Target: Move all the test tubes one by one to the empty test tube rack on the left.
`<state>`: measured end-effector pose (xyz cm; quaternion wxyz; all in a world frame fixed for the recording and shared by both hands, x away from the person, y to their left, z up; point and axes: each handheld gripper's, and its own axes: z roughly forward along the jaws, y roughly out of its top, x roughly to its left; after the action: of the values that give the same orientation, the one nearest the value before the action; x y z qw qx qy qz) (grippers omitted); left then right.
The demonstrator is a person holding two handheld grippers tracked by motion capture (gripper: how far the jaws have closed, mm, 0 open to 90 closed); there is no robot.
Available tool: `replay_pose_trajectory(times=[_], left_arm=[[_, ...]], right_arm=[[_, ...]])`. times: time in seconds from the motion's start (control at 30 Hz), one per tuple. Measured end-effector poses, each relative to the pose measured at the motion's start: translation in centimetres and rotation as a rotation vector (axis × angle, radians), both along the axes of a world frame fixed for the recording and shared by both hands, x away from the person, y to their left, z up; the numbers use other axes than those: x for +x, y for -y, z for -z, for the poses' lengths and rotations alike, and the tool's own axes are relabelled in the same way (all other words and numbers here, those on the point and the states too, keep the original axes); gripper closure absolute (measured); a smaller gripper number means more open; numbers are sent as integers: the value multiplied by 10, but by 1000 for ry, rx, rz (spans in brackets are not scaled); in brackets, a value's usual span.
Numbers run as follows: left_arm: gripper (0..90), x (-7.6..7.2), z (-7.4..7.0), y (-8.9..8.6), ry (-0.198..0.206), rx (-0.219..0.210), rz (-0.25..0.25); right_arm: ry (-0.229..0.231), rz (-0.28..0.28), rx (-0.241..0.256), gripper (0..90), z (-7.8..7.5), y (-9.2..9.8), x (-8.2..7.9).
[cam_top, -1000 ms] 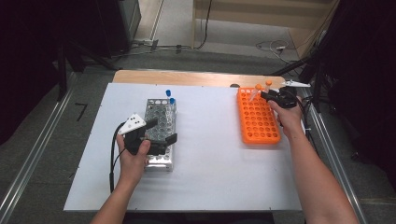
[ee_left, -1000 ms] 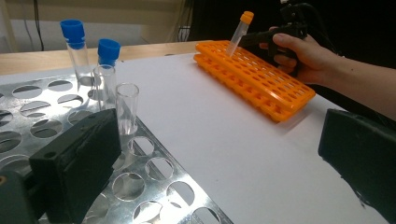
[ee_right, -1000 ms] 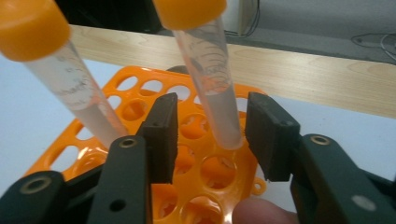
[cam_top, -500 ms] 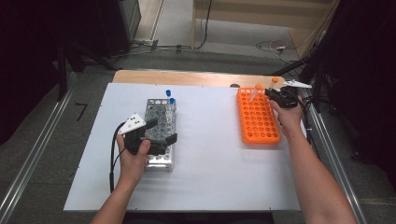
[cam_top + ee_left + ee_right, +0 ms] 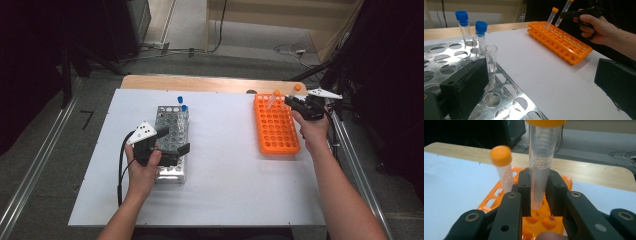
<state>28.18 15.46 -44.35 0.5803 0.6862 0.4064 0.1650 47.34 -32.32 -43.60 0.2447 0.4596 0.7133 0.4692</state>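
Two orange-capped tubes show at the far end of the orange rack [image 5: 276, 131], which lies on the right side of the white desk [image 5: 225, 190]. One capped tube [image 5: 503, 167] leans in a rack hole; the other, the held tube [image 5: 541, 162], is clamped between the jaws of the right gripper [image 5: 539, 195] with its tip just above the rack's holes (tilted, as the left gripper view shows it). On the desk's left, the left gripper [image 5: 167, 142] rests over the metal rack [image 5: 170, 172], jaws spread wide and holding nothing. Blue-capped tubes [image 5: 471, 30] and an uncapped clear tube [image 5: 491, 57] stand in that rack.
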Motion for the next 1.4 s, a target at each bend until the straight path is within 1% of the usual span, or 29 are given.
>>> replay_pose_trajectory(times=[0.2,0.4,0.57,0.7,0.77,0.87,0.97,1.03,1.13,1.27,1.4], left_arm=[[0,0,0,-1,1,-2,-1],[0,0,-1,-1,7,-5,-1],[0,0,-2,0,12,9,-2],[0,-1,-2,2,23,29,3],[0,-2,-3,3,28,40,3],[0,-3,-3,5,38,57,4],[0,-3,-3,7,43,75,8],[0,-4,-4,8,50,80,11],[0,-4,-5,10,54,87,15],[0,-6,-7,12,60,86,23],[0,-9,-9,17,67,88,37]], right_arm=[[-9,-33,-12,729,1,-5,-25],[-11,-70,0,729,-1,-11,-50],[2,-123,-9,729,-6,-23,-73],[1,-167,-9,729,-7,-35,-90],[3,-193,0,729,-7,-42,-98],[-4,-233,-3,729,-4,-54,-110],[-11,-280,-19,729,-1,-68,-119],[-17,-312,-10,729,1,-77,-126],[-25,-358,-11,729,4,-91,-135],[-28,-418,-9,729,6,-108,-148],[-33,-461,-7,729,8,-121,-157]])
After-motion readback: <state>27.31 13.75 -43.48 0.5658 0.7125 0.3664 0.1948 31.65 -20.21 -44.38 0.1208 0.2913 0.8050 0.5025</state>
